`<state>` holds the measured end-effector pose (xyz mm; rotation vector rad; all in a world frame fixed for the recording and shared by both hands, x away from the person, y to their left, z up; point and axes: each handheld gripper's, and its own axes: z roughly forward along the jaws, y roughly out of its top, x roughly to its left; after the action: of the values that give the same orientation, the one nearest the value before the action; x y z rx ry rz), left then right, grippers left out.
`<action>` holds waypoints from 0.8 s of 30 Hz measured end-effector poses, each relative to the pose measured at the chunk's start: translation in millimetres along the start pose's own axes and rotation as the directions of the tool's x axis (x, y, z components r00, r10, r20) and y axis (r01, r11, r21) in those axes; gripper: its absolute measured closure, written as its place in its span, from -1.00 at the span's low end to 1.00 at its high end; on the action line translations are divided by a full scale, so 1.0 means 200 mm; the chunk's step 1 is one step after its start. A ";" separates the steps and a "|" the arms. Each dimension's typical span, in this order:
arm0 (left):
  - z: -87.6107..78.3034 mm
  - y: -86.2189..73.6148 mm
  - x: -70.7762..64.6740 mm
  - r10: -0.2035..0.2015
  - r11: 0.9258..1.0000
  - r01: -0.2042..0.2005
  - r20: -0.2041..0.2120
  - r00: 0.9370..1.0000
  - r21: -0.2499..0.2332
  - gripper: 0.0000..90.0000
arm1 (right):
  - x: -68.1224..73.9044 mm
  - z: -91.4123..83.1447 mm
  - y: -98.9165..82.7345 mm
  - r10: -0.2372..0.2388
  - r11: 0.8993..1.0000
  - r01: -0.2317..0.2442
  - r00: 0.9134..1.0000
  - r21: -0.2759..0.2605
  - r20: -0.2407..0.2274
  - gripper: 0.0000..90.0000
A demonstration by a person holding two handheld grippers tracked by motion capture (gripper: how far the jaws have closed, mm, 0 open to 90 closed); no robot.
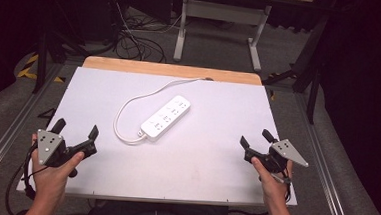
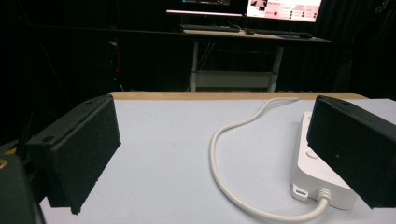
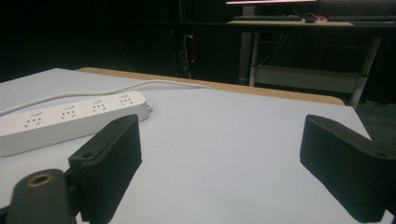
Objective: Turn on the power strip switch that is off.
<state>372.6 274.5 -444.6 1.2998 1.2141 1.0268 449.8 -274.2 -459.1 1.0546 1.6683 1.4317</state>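
A white power strip (image 1: 166, 117) lies at an angle in the middle of the white table top (image 1: 215, 154); its white cable (image 1: 128, 106) loops to the left and runs off over the far edge. My left gripper (image 1: 76, 129) rests at the near left of the board, jaws wide apart and empty. In the left gripper view the power strip (image 2: 317, 172) and its cable (image 2: 224, 144) lie ahead to the right, partly behind the right jaw. My right gripper (image 1: 254, 138) sits at the near right, also open and empty. In the right gripper view the power strip (image 3: 65, 119) lies to the left.
A wooden strip (image 1: 171, 68) edges the far side of the table top. Beyond it stand a desk frame (image 1: 218, 24) and tangled cables (image 1: 132, 39) on the floor. Metal rails (image 1: 1, 136) run along both sides.
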 end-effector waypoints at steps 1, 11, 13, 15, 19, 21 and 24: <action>0.00 0.00 0.00 0.001 1.000 -0.001 0.002 1.000 0.001 -0.93 | 0.00 0.00 0.00 0.001 1.000 -0.001 1.000 0.000 0.000 -0.71; 0.01 0.00 -0.01 0.002 1.000 -0.002 0.010 1.000 0.001 -0.92 | 0.00 -0.02 0.00 -0.002 1.000 0.002 1.000 0.003 0.004 -0.73; 0.01 0.00 -0.01 0.004 1.000 -0.004 0.011 1.000 0.001 -0.92 | 0.00 -0.02 0.00 -0.004 1.000 0.004 1.000 0.005 0.005 -0.73; 0.01 0.00 -0.01 0.006 1.000 -0.006 0.010 1.000 0.000 -0.91 | 0.00 -0.02 0.00 -0.005 1.000 0.005 1.000 0.006 0.004 -0.73; 0.01 0.00 -0.01 0.008 1.000 -0.008 0.002 1.000 -0.007 -0.90 | 0.00 -0.01 0.00 -0.005 1.000 0.005 1.000 0.006 0.003 -0.72; 0.01 0.00 -0.01 0.010 1.000 -0.010 -0.001 1.000 -0.008 -0.86 | 0.00 -0.01 0.00 -0.005 1.000 0.005 1.000 0.007 0.002 -0.72; 0.00 0.01 -0.02 0.027 1.000 -0.027 -0.020 0.999 -0.014 -0.57 | 0.01 -0.01 0.00 -0.006 1.000 0.006 1.000 0.005 0.001 -0.72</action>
<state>373.1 271.4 -442.9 1.3007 1.2051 1.0685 447.3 -274.3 -459.5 1.0518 1.6741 1.4232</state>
